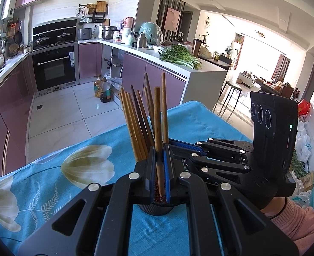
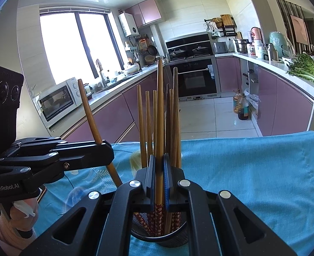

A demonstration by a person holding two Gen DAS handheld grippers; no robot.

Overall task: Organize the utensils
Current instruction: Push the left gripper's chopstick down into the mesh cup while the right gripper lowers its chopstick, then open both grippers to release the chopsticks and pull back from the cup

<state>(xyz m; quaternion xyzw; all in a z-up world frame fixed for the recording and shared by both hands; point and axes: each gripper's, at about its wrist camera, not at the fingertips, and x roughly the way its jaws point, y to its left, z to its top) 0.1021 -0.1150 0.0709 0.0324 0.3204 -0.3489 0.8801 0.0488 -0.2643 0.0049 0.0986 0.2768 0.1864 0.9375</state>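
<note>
We had both grippers, left (image 1: pixel 159 170) and right (image 2: pixel 159 177), each clamped on 1 chopstick (image 1: pixel 158 128) above the holder (image 2: pixel 159 237) at 6 o'clock, so we judged it best to lower each straight, then ease the jaws apart.

Brown wooden chopsticks (image 2: pixel 148 123) stand upright, fanned out, in a dark round holder (image 2: pixel 169 237) on the cloth.
</note>
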